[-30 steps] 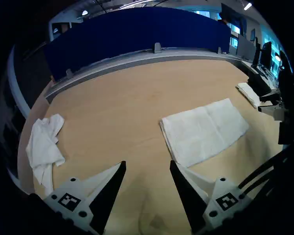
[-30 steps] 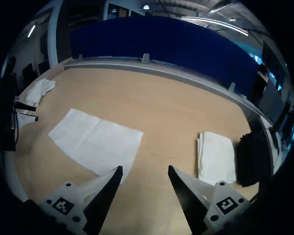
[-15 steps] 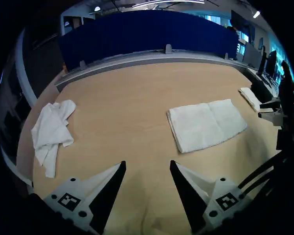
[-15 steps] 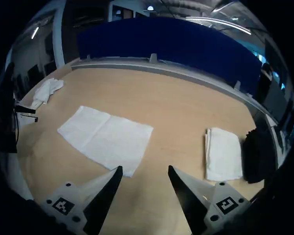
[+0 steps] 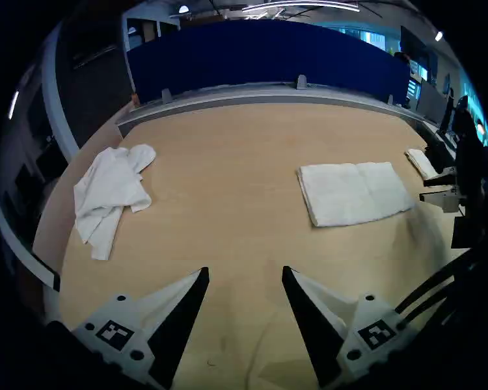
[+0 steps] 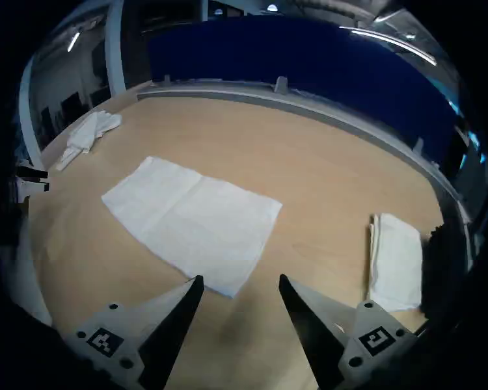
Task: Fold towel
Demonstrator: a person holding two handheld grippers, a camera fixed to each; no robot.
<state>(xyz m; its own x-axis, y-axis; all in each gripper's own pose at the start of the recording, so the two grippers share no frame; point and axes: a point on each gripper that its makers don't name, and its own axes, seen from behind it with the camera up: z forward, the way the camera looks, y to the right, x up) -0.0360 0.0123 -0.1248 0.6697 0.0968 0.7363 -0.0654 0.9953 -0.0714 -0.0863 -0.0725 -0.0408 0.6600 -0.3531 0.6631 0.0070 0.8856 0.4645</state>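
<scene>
Towel (image 6: pixel 192 224) lies flat on the desk (image 6: pixel 322 169), just ahead of the right tool (image 6: pixel 237 289). That tool and the left tool (image 5: pixel 243 283) both stand wide apart, holding nothing.

**White towel flat on the table**

The towel (image 5: pixel 354 192) (image 6: pixel 192 221) is white and rectangular. It lies spread flat on the wooden table (image 5: pixel 231 162), and a crease runs across its middle. A crumpled towel (image 5: pixel 110 192) (image 6: pixel 88 133), also white, sits in a loose heap well apart, near the table's edge. On the opposite side a folded towel (image 5: pixel 421 162) (image 6: pixel 395 260) lies as a neat, narrow stack by the other edge.
</scene>
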